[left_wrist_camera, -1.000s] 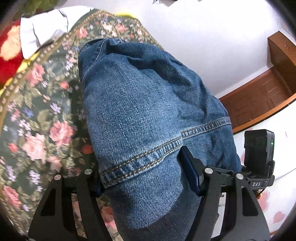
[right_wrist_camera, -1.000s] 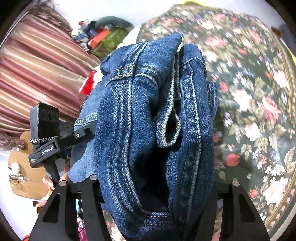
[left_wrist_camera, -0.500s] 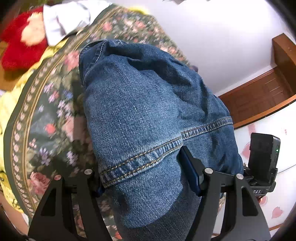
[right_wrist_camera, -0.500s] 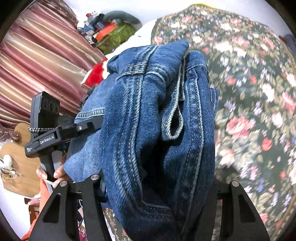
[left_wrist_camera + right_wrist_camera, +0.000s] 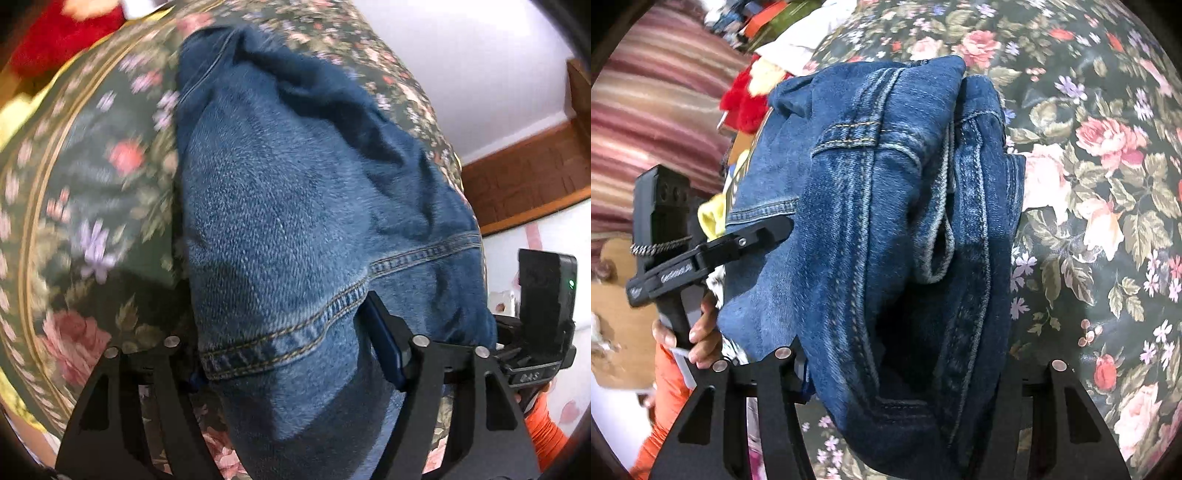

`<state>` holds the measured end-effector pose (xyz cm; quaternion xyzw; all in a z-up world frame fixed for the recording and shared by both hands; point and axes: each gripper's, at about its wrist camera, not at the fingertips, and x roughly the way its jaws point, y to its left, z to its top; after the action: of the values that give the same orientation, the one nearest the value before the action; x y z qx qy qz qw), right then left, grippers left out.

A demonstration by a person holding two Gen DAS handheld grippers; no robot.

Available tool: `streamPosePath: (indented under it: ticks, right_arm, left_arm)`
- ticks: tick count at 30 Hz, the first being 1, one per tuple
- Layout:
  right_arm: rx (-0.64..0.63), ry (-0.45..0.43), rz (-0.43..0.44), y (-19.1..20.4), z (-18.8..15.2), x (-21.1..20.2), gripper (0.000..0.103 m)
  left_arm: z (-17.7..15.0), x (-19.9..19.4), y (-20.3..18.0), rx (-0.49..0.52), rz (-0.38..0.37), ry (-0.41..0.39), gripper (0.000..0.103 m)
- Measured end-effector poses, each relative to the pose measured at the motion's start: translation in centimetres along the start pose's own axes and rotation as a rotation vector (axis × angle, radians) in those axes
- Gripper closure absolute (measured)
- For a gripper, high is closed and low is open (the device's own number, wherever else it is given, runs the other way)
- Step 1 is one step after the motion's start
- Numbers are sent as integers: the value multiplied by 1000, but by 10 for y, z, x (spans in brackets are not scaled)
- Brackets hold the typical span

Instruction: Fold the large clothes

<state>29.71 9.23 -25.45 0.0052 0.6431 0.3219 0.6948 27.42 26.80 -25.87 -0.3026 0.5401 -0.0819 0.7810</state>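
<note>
Both grippers grasp the folded blue jeans [image 5: 314, 229] between them, the left gripper [image 5: 295, 354] (jaws just eased wider, denim inside) and the right gripper [image 5: 908, 369] clenched on bunched seams, hanging the bundle near the floral bedspread [image 5: 1108, 184], presumably for laying flat.

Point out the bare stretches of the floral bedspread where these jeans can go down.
In the right wrist view, the floral bedspread lies bare right of the jeans. In the left wrist view, a bare strip runs between the jeans and the gold border. Crowded: the top left of the right wrist view, with the red plush and piled clutter.
</note>
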Motion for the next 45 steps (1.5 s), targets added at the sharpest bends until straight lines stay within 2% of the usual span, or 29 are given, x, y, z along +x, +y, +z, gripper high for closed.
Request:
streamPosePath:
  ticks: [4, 7, 13, 17, 19, 21, 24, 28, 32, 33, 34, 39, 42, 45]
  right_arm:
    - [-72, 39, -61, 3, 2, -10, 44]
    - [-131, 12, -135, 5, -2, -28, 35]
    - [-180, -77, -170, 6, -14, -61, 29]
    - [-203, -167, -163, 14, -3, -83, 28]
    - [-213, -207, -162, 25, 6, -89, 21]
    - [-222, -258, -171, 35, 19, -94, 13]
    - [-247, -278, -170, 45, 40, -84, 11]
    - [-289, -244, -198, 49, 62, -57, 11]
    - [-332, -185, -281, 31, 70, -22, 11]
    - [-336, -183, -282, 24, 68, -17, 11]
    - [-336, -186, -269, 15, 66, -14, 11]
    - [-284, -184, -170, -22, 60, -12, 6]
    - [-264, -189, -146, -29, 56, -13, 6]
    - [-268, -197, -151, -29, 50, -18, 6]
  left_arm:
    - [-13, -12, 14, -62, 21, -32, 26]
    - [-24, -30, 11, -23, 108, -86, 26]
    - [-42, -62, -13, 143, 358, -168, 26]
    - [-41, -77, -31, 274, 477, -240, 26]
    - [-29, -80, -39, 306, 508, -284, 26]
    - [-10, -77, -48, 309, 521, -320, 26]
    - [24, -68, -51, 281, 516, -351, 26]
    - [62, -52, -42, 215, 506, -336, 26]
    - [93, -21, -26, 167, 508, -303, 26]
    - [98, -12, -23, 163, 505, -292, 22]
    - [103, -4, -20, 160, 506, -282, 17]
    - [118, 24, -9, 147, 502, -240, 9]
    - [121, 24, -9, 155, 493, -236, 9]
    - [121, 7, -13, 174, 500, -267, 9]
